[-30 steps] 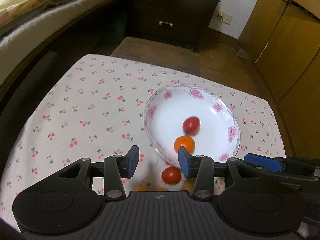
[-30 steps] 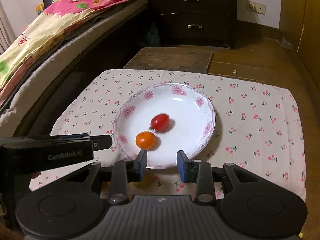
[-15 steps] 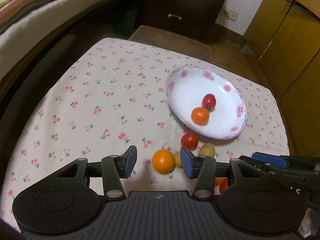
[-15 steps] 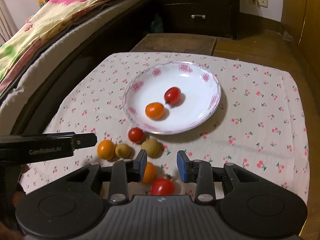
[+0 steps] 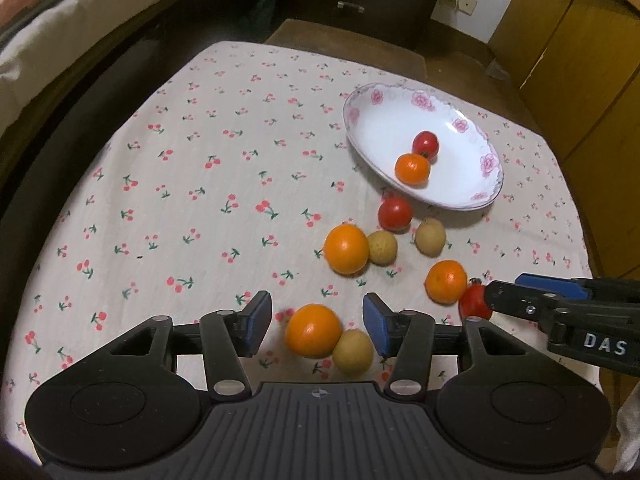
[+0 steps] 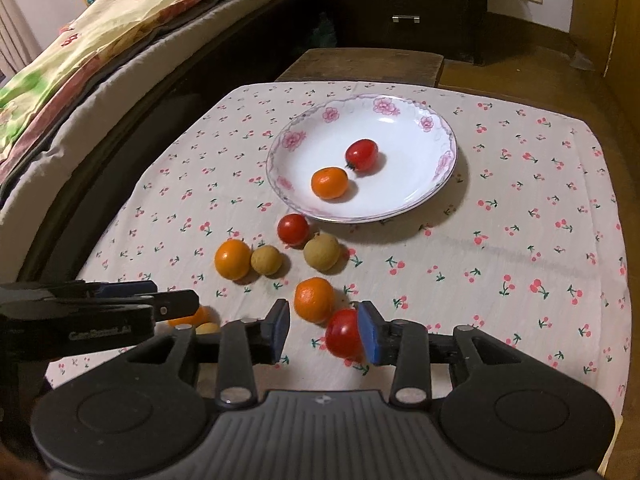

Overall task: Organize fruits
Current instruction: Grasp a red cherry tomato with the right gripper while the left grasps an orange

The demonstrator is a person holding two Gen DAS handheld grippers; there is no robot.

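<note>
A white floral plate (image 5: 460, 128) (image 6: 400, 200) holds a red tomato (image 5: 425, 143) (image 6: 362, 154) and a small orange (image 5: 412, 168) (image 6: 329, 183). Several loose fruits lie on the cloth before it: a tomato (image 5: 395, 213) (image 6: 293, 229), oranges (image 5: 346, 249) (image 6: 232, 259) (image 6: 314, 299), tan longans (image 5: 430, 236) (image 6: 322, 251). My left gripper (image 5: 318, 326) is open around an orange (image 5: 313, 330) and a longan (image 5: 353, 351). My right gripper (image 6: 323, 332) is open, with a tomato (image 6: 343, 334) against its right pad.
The low table has a cherry-print cloth (image 5: 180, 184) (image 6: 540, 240). A bed (image 6: 100, 40) runs along the left. A dark drawer chest (image 6: 404, 4) and a wooden stool (image 6: 360, 66) stand behind. Wooden cabinets (image 5: 580, 60) are at the right.
Both grippers have pulled back from the plate toward the near edge. The loose fruits have come into view, and now lie between the open fingers.
</note>
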